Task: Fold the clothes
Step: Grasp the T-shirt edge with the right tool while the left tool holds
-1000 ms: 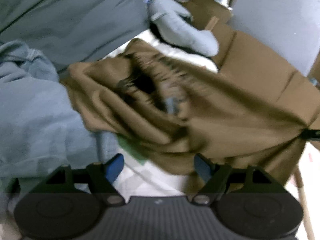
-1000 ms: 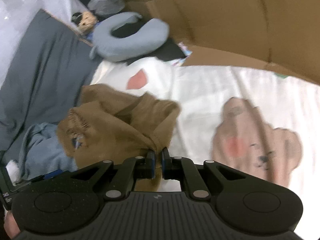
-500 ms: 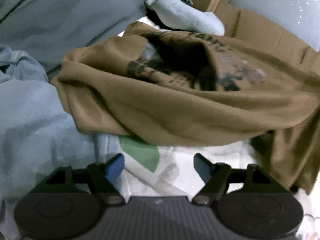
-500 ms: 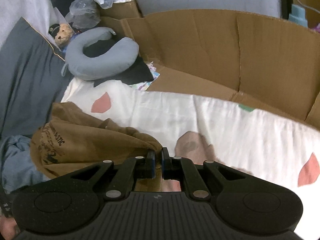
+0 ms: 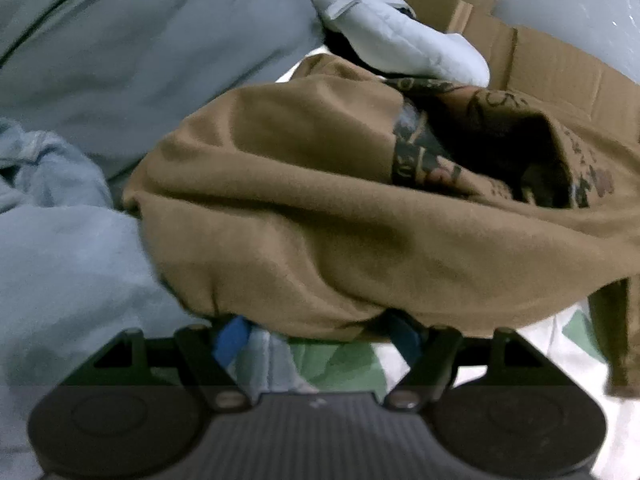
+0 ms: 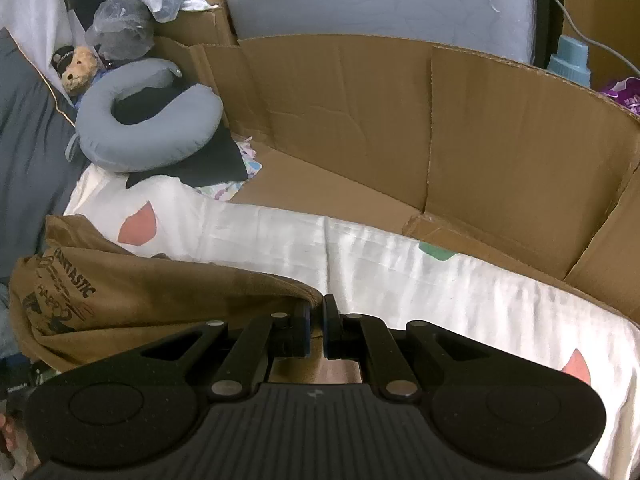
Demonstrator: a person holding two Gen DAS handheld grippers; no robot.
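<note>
Brown t-shirt (image 6: 132, 300) is lying bunched near the white bedsheet's (image 6: 400, 264) left edge; right gripper (image 6: 316, 320) is pinching its corner, left gripper (image 5: 316, 336) fingers are spreading wide under its hem.

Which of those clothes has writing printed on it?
The brown shirt, pinched by the right tool; the light blue garment beside it looks plain.

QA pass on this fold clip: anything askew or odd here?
The brown T-shirt is bunched, with its printed side twisted into a dark hollow instead of lying flat. The right hand-held gripper pinches only one edge, while the left hand-held gripper sits open beneath the sagging hem. No damage or spill is visible.
</note>
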